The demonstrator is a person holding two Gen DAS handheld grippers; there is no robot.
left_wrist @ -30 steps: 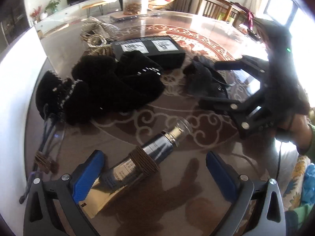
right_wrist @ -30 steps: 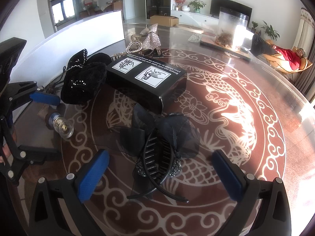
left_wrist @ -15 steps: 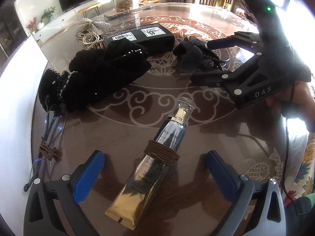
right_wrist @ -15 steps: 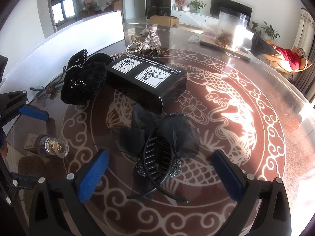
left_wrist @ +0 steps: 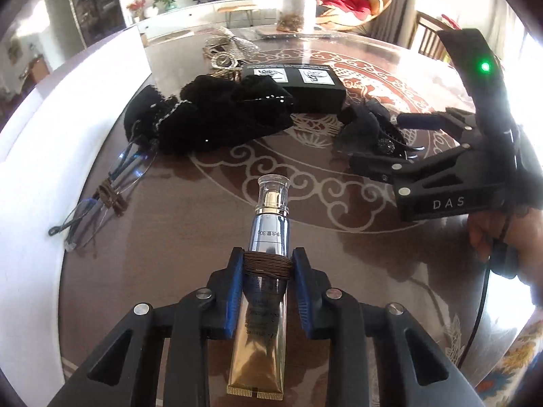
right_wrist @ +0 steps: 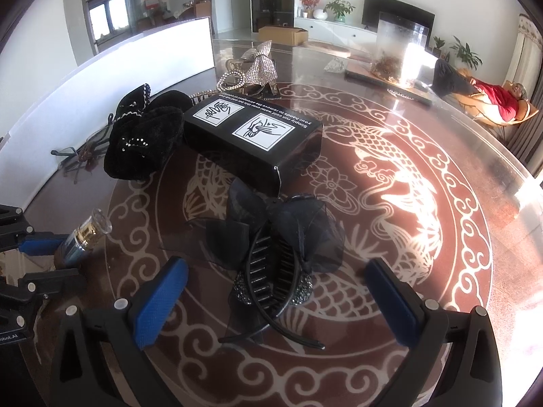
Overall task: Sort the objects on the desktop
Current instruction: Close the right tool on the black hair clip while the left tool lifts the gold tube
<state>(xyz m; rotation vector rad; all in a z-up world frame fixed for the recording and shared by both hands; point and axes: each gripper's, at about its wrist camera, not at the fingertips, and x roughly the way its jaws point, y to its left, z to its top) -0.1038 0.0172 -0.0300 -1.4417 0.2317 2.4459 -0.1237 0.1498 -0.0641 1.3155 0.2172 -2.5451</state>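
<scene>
My left gripper is shut on a gold and silver cosmetic tube with a brown hair tie wound round it; its clear cap points away from me. The tube's cap also shows in the right wrist view. My right gripper is open, its blue pads on either side of a black bow hair claw lying on the table. The same gripper shows in the left wrist view around the claw.
A black box, a black velvet bow, folded glasses tied with a brown band and a rhinestone bow lie on the round patterned table. A white wall panel runs along the left. A clear jar stands far back.
My left gripper has moved forward onto the tube and closed on it at the hair tie. My right gripper has stayed open around the hair claw.
</scene>
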